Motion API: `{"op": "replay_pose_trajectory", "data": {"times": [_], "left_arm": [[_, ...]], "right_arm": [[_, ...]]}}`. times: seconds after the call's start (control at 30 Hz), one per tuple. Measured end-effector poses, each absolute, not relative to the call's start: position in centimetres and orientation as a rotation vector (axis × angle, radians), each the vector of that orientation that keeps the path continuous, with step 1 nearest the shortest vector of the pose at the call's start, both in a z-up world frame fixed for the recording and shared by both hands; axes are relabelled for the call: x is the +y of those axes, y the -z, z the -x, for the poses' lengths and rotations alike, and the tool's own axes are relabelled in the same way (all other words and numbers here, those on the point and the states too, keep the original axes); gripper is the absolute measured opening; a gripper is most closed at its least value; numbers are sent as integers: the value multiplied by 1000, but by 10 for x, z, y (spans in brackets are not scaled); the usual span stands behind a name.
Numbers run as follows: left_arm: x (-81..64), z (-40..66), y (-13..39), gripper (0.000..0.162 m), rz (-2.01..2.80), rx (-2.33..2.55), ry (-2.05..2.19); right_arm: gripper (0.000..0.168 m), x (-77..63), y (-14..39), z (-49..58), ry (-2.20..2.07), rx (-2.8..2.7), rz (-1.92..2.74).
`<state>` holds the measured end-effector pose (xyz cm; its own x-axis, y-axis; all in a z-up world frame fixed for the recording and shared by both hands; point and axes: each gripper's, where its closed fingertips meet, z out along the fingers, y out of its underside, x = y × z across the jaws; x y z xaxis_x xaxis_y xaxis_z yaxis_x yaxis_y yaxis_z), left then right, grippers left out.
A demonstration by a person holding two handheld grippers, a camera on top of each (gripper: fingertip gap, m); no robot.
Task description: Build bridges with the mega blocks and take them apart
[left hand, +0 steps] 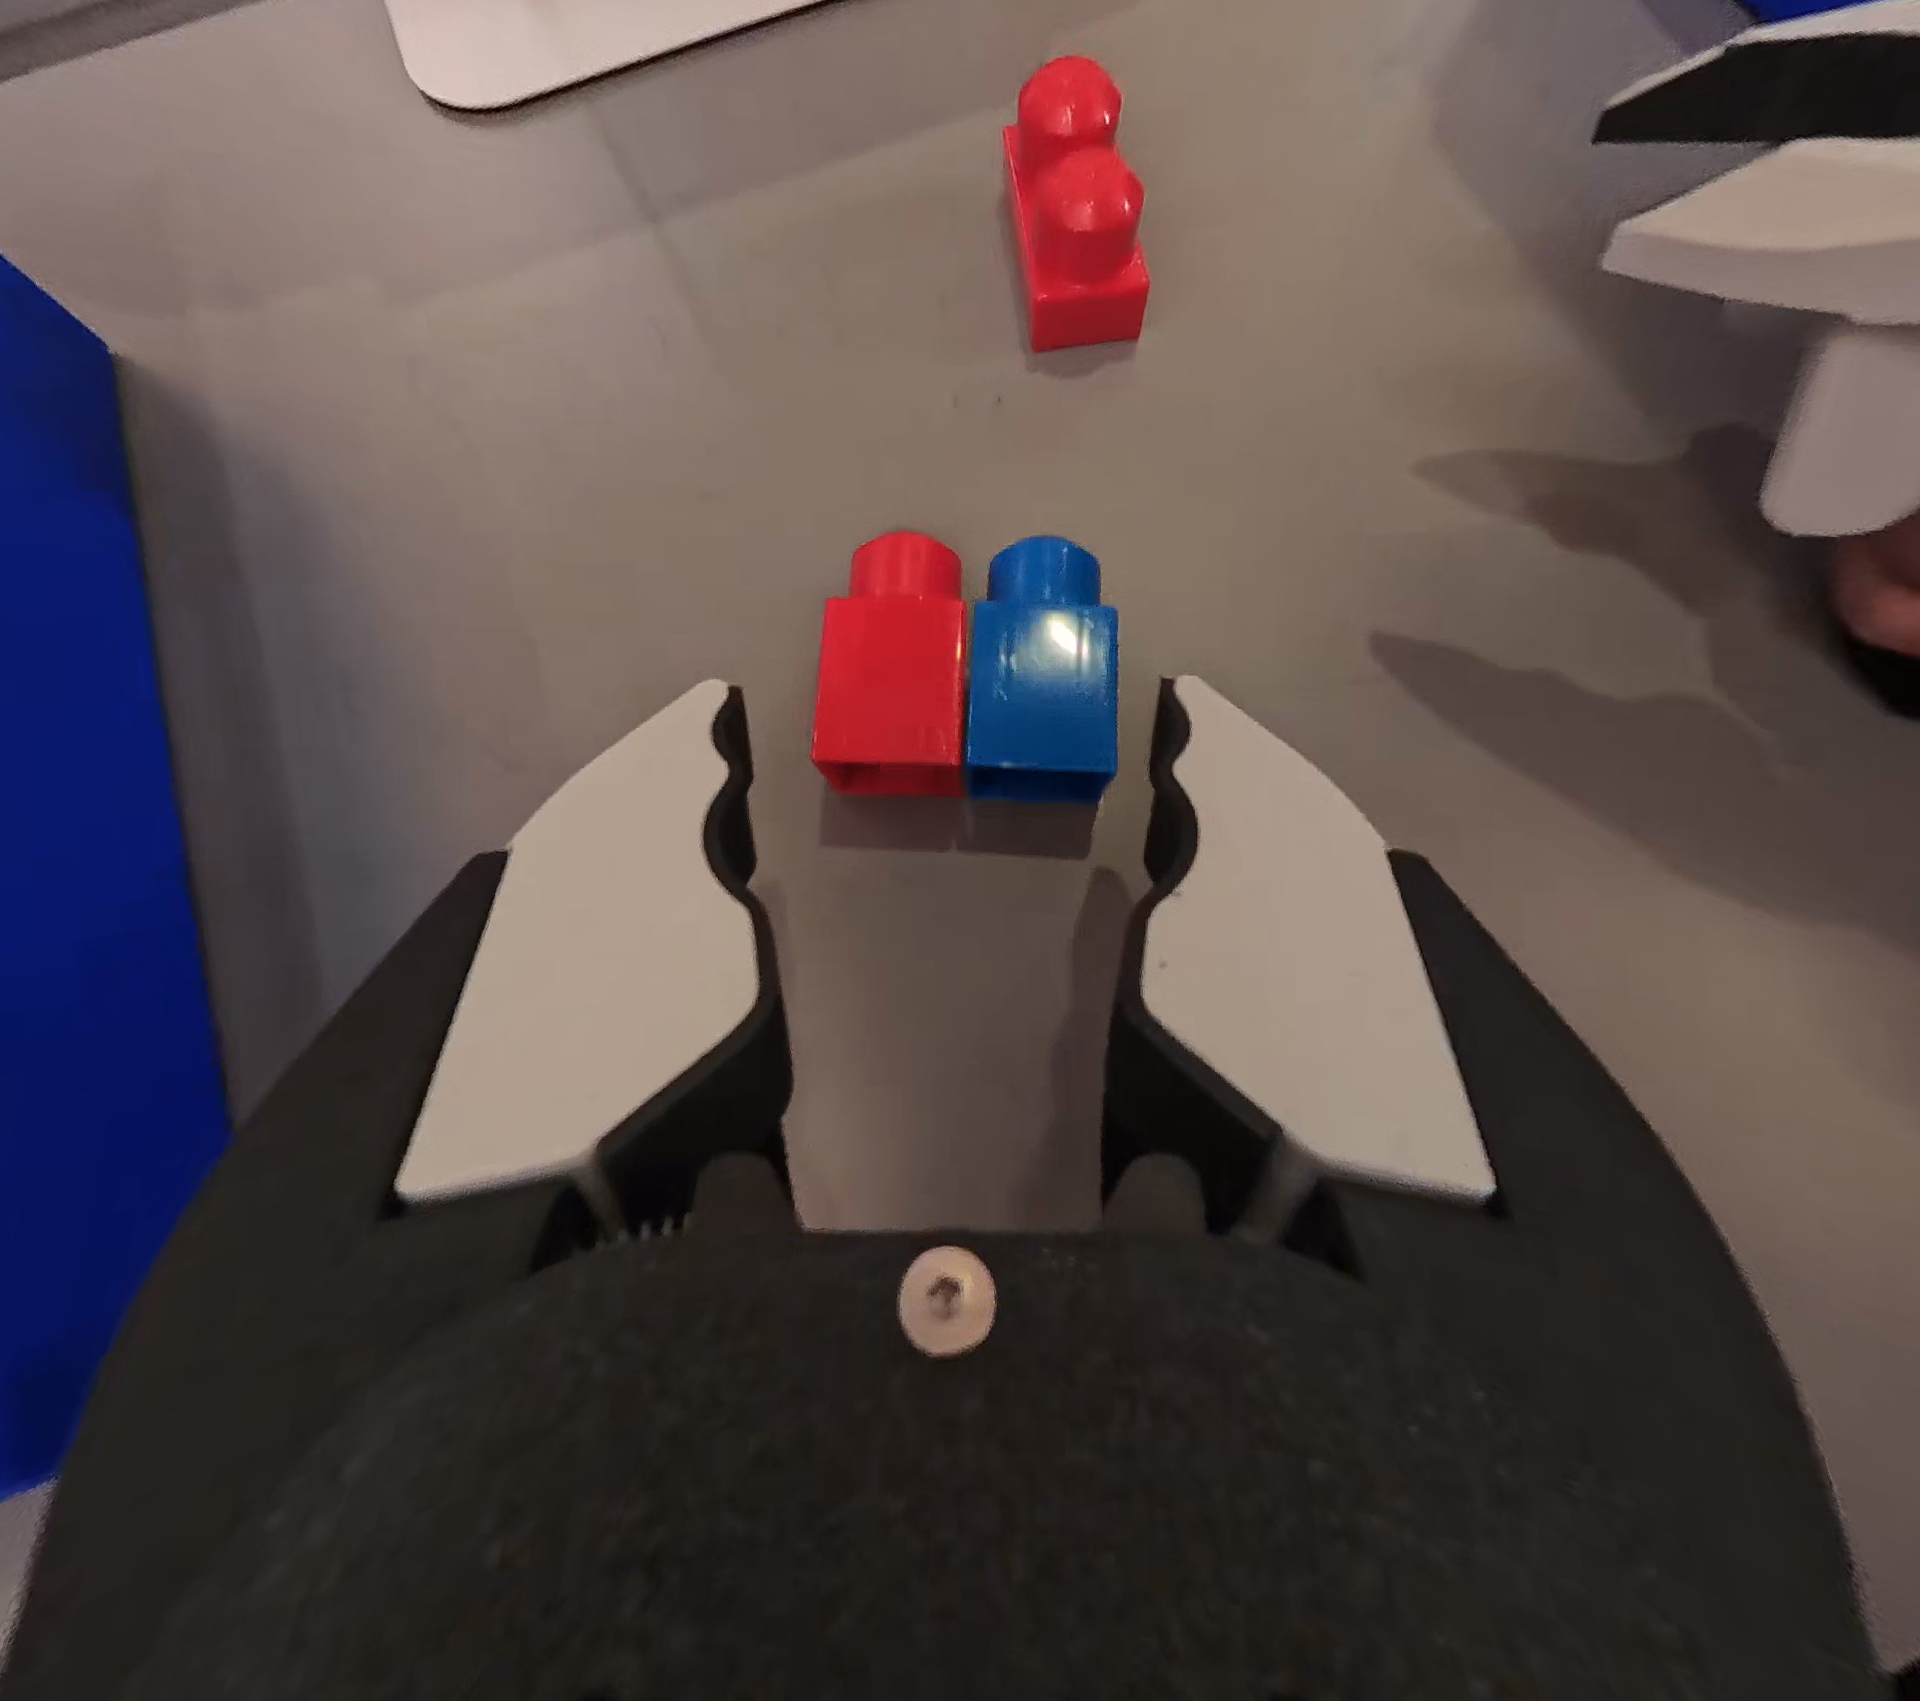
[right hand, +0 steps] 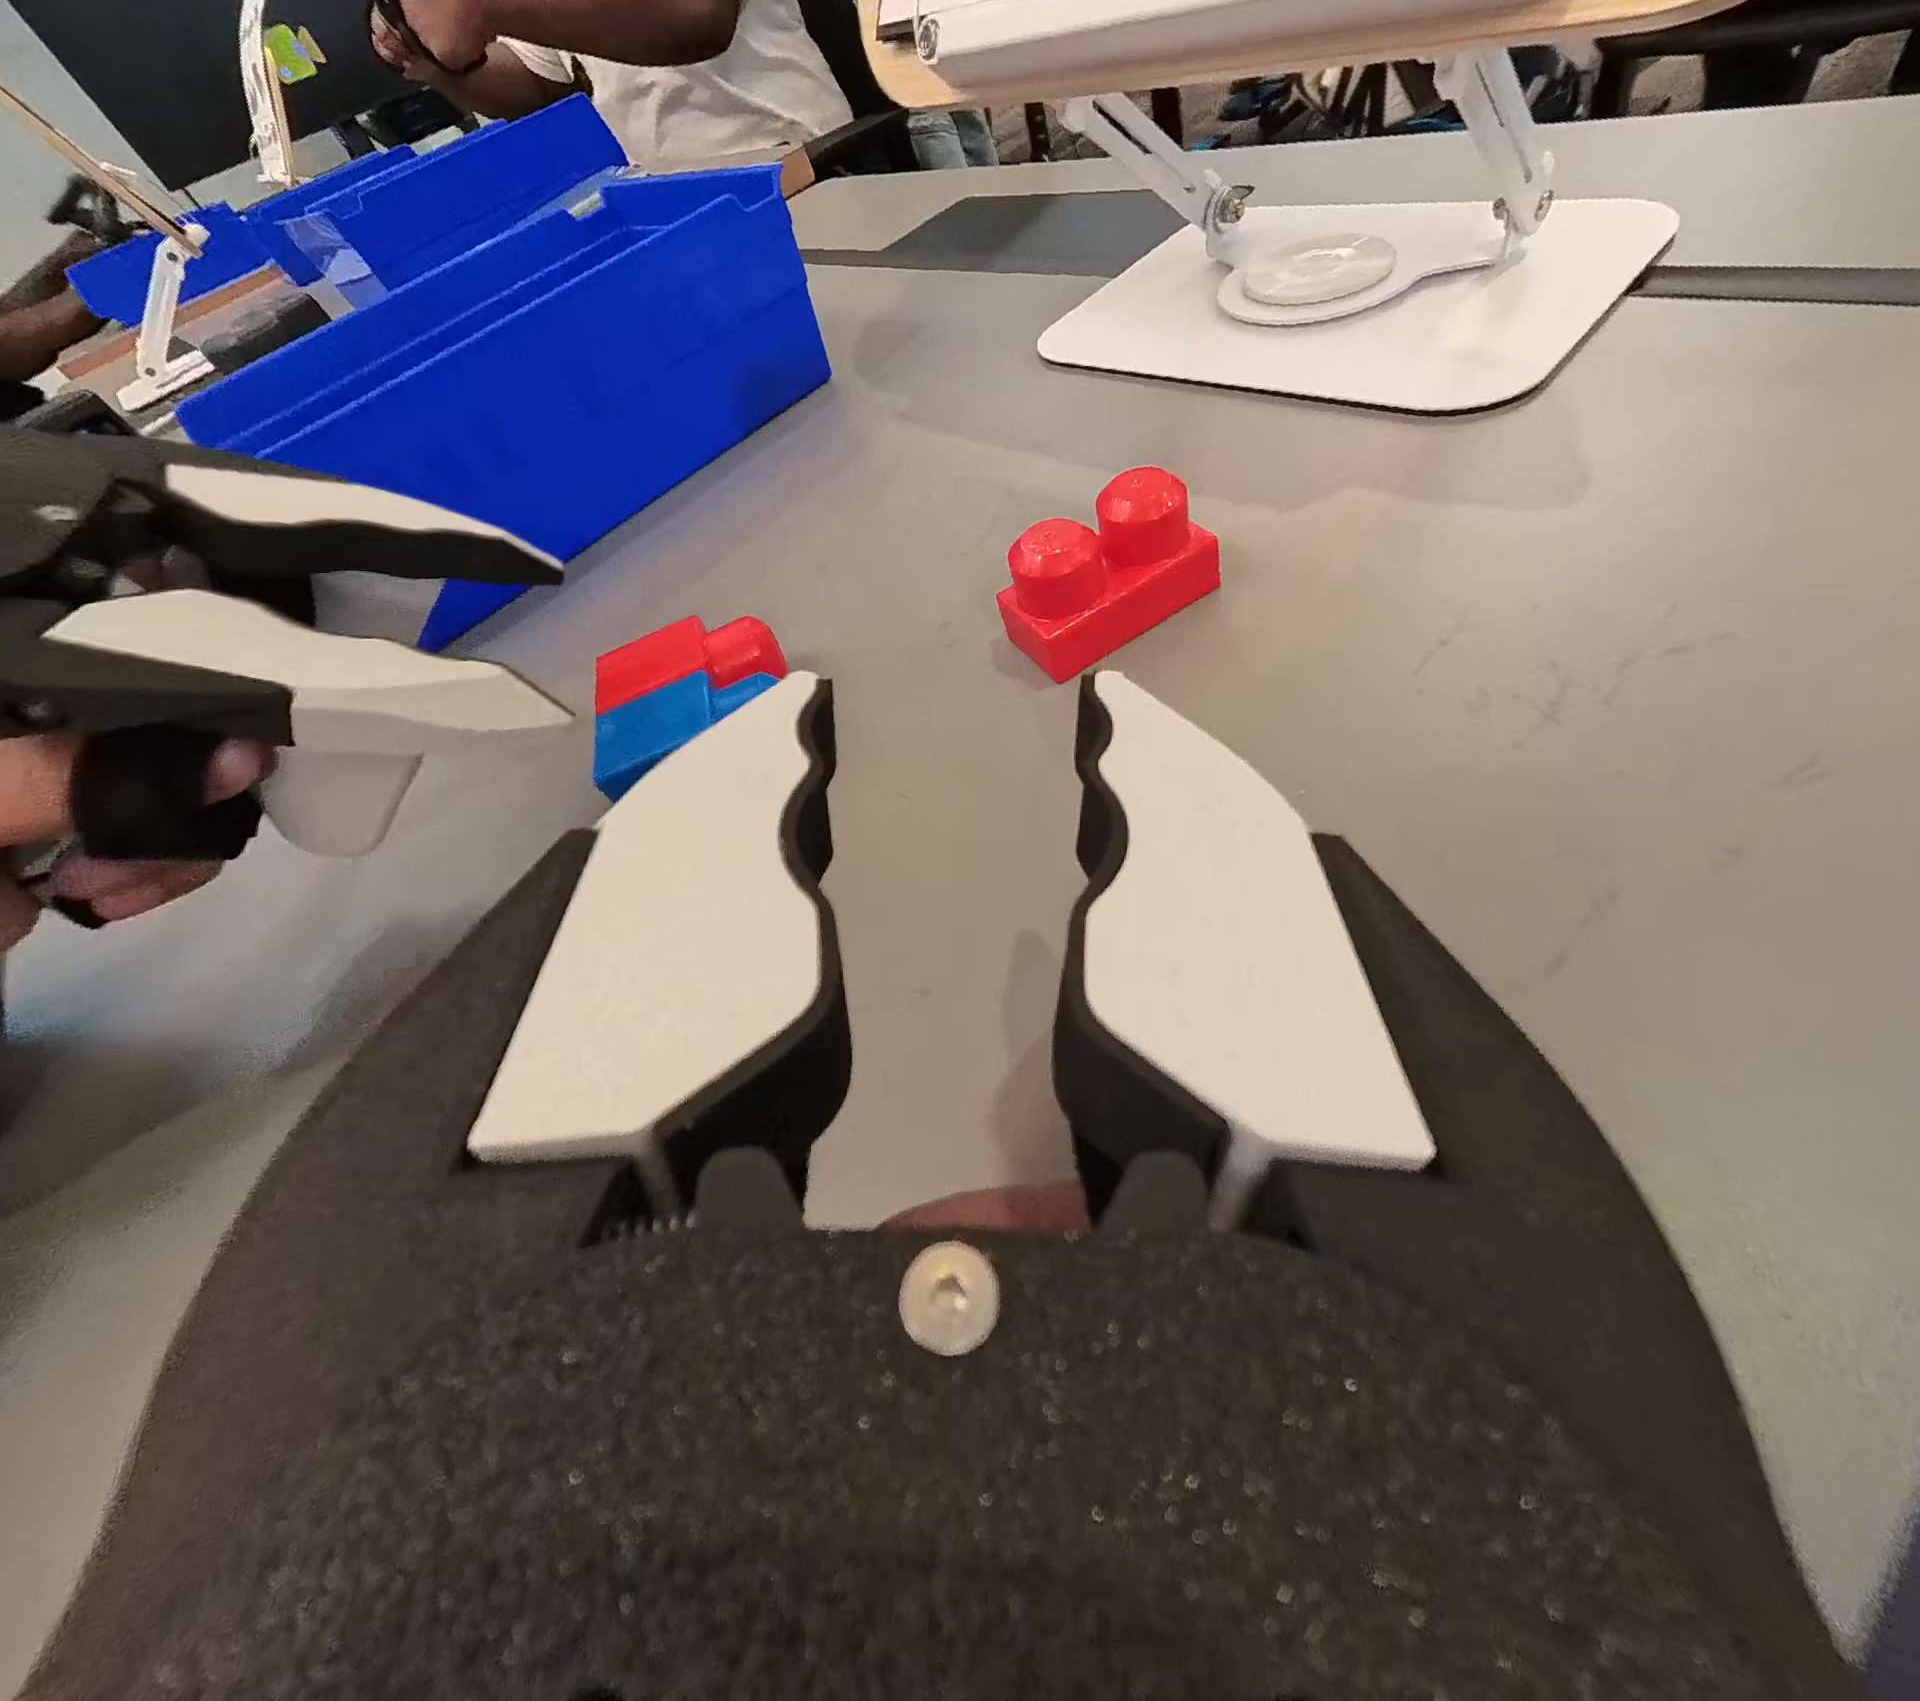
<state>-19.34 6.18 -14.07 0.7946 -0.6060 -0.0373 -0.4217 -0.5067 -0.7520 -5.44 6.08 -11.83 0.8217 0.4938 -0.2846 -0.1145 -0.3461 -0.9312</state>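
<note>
On the left of the grey tabletop (left hand: pixel 1351 425), the left gripper (left hand: pixel 951 695) hovers with its white fingers spread wide and nothing between them. Just ahead of its tips lie the small red one-stud plastic block (left hand: pixel 891 695) and the small blue one-stud plastic block (left hand: pixel 1042 701), tipped on their sides, touching flank to flank, studs pointing away from the gripper.

The step in hand looks like standing these two up as bridge piers. To do it well, the fingers should straddle one block across its flat sides, not the stud, and close squarely so the neighbour is not nudged. Taking both at once risks one slipping. They should end upright and touching, studs up.

Farther right, well apart from the pair, the red two-stud plastic block (right hand: pixel 1107 581) sits upright on the table. The right gripper (right hand: pixel 954 690) points at it from just short, fingers parted and empty. It should close on the long sides, below the studs, and keep the block level for pressing down.
</note>
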Motion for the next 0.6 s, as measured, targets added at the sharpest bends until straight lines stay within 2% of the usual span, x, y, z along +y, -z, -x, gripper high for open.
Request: {"op": "replay_pose_trajectory", "data": {"times": [0.1,0.4,0.6], "left_arm": [[69,187,147,85,2243,746,314],[74,182,187,85,2394,756,245],[75,187,197,83,2436,730,254]], "right_arm": [[44,60,118,55,-684,-274,1829],[45,59,117,59,-709,-282,1827],[45,59,118,59,-723,-278,1831]]}}
